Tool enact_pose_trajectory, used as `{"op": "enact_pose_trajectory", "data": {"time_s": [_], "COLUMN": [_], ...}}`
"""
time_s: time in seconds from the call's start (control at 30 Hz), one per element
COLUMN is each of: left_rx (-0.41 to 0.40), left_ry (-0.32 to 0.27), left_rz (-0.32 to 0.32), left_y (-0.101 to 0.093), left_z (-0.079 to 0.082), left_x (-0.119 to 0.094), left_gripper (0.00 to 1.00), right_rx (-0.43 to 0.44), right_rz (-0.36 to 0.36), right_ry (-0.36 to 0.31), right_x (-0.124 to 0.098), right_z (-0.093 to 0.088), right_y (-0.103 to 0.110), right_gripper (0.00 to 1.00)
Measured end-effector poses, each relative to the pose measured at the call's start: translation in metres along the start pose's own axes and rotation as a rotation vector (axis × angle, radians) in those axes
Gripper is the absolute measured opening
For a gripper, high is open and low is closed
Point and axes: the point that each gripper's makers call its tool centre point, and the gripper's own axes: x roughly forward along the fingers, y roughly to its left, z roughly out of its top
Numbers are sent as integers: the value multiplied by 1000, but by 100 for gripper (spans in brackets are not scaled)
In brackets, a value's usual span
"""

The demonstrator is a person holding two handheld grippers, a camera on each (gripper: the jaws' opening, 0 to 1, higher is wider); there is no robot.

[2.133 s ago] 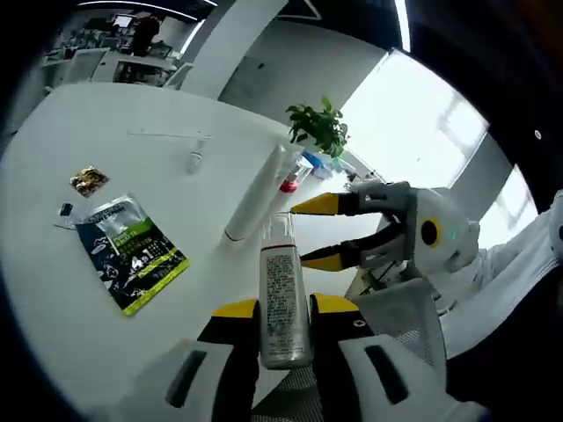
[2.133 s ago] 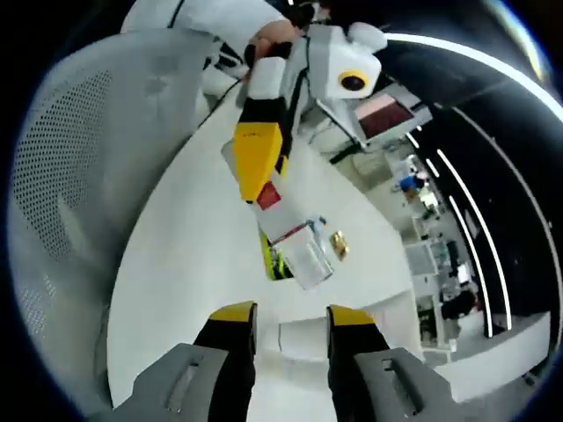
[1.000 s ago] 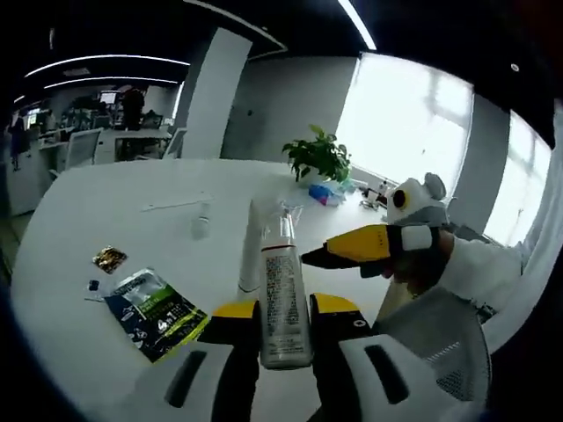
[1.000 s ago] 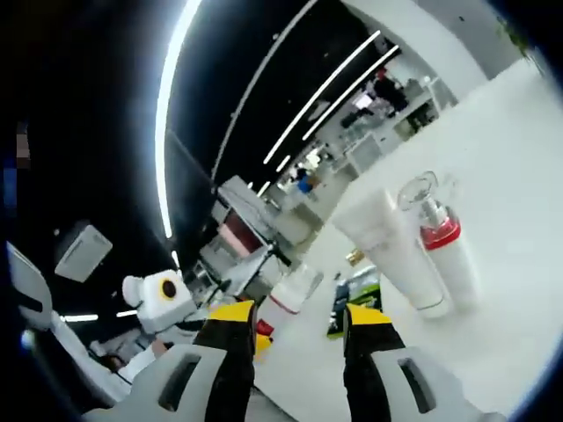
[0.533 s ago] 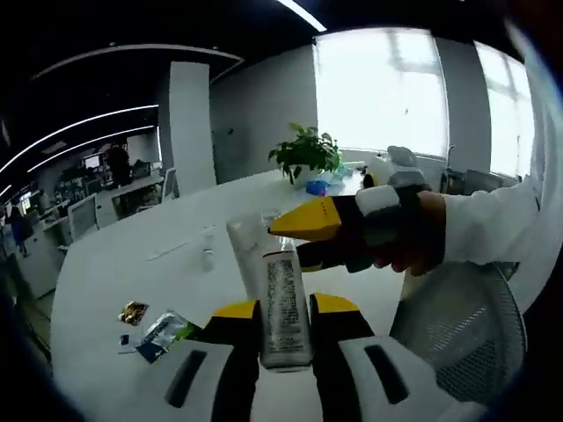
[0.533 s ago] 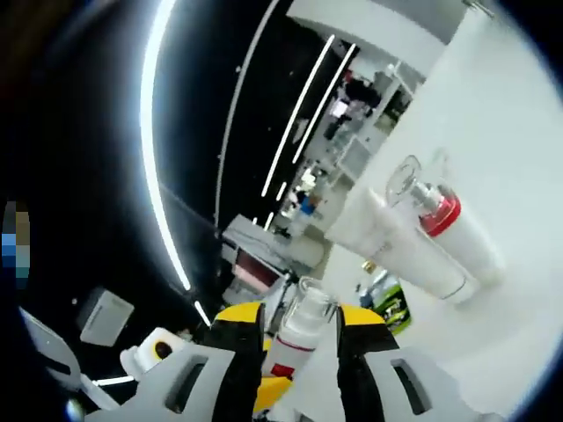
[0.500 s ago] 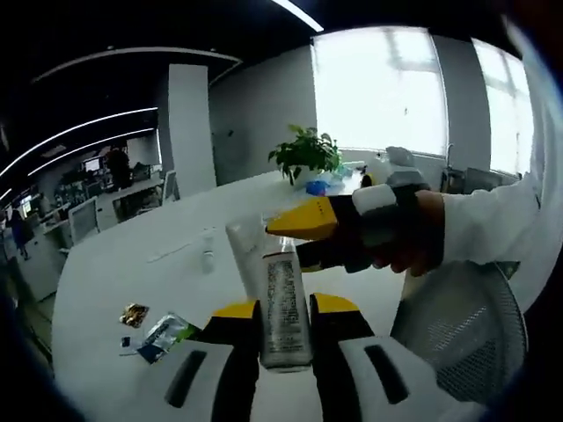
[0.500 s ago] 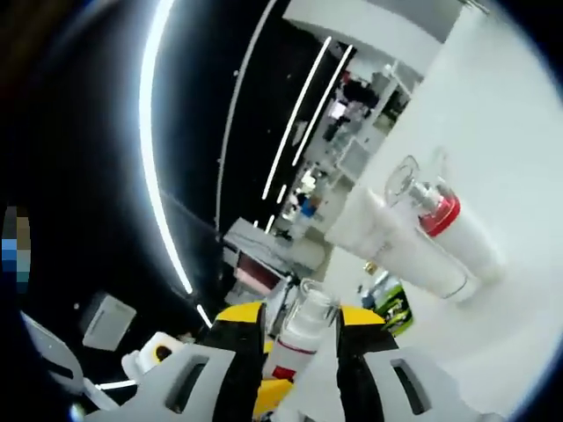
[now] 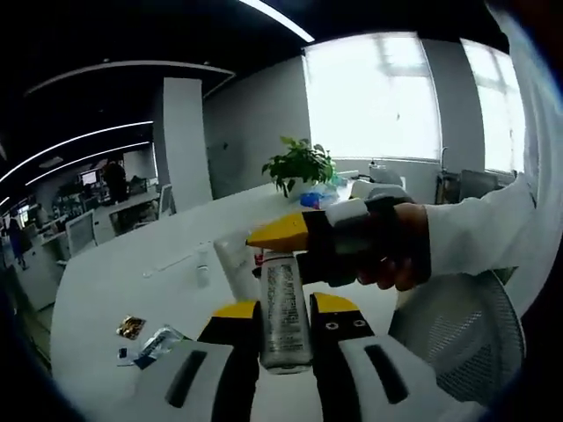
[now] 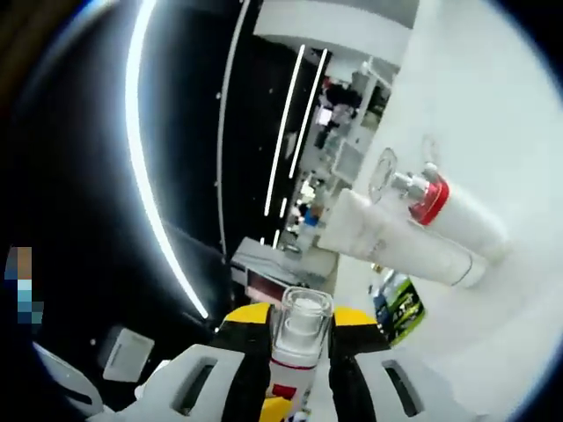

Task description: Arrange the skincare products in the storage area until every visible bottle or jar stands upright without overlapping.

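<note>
Left gripper (image 9: 284, 321) grasps the bottle (image 9: 283, 308) by its body. Right gripper (image 10: 296, 327) is clenched on its cap (image 10: 301, 316), above the table (image 9: 114, 290).

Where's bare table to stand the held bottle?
Open white table lies between the sachets and the lying tube. Crowded: the tube and red-collared pump bottle lie side by side. Both grippers clamp the bottle.

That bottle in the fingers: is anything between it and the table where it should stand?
Nothing visible blocks it. The bottle is held in the left gripper, with the right gripper around its cap. Bare table lies below; the tube and sachet lie off to one side.
</note>
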Motion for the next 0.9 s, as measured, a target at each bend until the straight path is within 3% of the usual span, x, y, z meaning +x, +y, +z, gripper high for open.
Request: {"op": "enact_pose_trajectory", "data": {"time_s": [0.13, 0.33, 0.43, 0.5, 0.73, 0.9], "left_rx": [50, 60, 78, 81, 12, -12], "left_ry": [19, 46, 72, 75, 132, 152], "left_rz": [-9, -19, -28, -21, -38, -48], "left_y": [0, -1, -3, -1, 2, 3], "left_z": [-7, -14, -19, -20, -33, -39], "left_x": [2, 7, 12, 13, 19, 26], "left_gripper": [18, 18, 18, 19, 24, 25], "right_rx": [19, -65, -188, -207, -398, -615], "right_rz": [-3, -39, -64, -70, -110, -146], "right_ry": [-2, -11, -19, -22, -19, 2], "right_x": [-1, -3, -3, -2, -2, -1], "right_z": [1, 0, 1, 1, 3, -1], "right_y": [2, 1, 2, 5, 7, 8], "right_gripper": [21, 17, 17, 17, 17, 17]}}
